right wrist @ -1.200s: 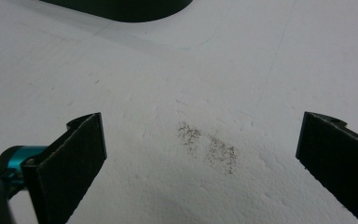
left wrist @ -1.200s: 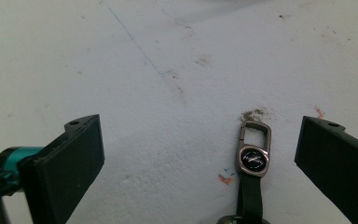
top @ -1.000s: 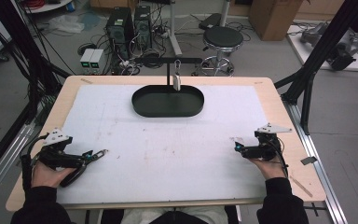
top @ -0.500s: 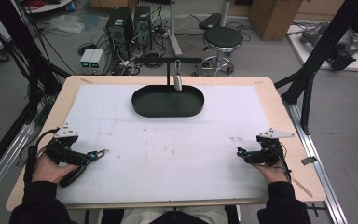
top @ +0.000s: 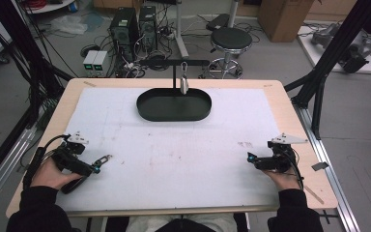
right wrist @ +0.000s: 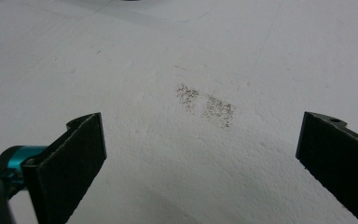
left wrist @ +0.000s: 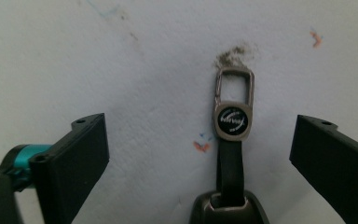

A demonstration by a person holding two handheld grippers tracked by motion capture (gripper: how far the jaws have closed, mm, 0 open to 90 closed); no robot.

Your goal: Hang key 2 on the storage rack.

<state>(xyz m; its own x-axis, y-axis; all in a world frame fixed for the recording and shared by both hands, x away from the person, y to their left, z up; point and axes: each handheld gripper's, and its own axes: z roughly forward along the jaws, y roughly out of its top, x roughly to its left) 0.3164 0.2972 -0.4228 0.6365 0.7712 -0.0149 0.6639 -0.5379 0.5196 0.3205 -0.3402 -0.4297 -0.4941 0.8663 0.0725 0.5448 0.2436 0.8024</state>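
Note:
A key fob (left wrist: 232,121) with a metal loop, a round logo disc and a black strap lies on the white mat (left wrist: 121,56). It rests between the wide-apart jaws of my left gripper (left wrist: 199,140), nearer the right jaw and touching neither. From above, the fob (top: 105,158) lies just ahead of the left gripper (top: 95,167) at the near left. My right gripper (top: 250,158) rests at the near right, open. Between the jaws of the right gripper (right wrist: 200,135) there is bare mat with a dark smudge (right wrist: 207,105).
A black oval tray (top: 147,107) sits at the far middle of the table. A black T-shaped stand (top: 176,63) rises behind it, and a small silvery item (top: 184,85) hangs from its bar. Black frame posts flank the table.
My left gripper has slid slightly right toward the fob. My right gripper has drawn back a little toward the near edge. The fob has not moved.

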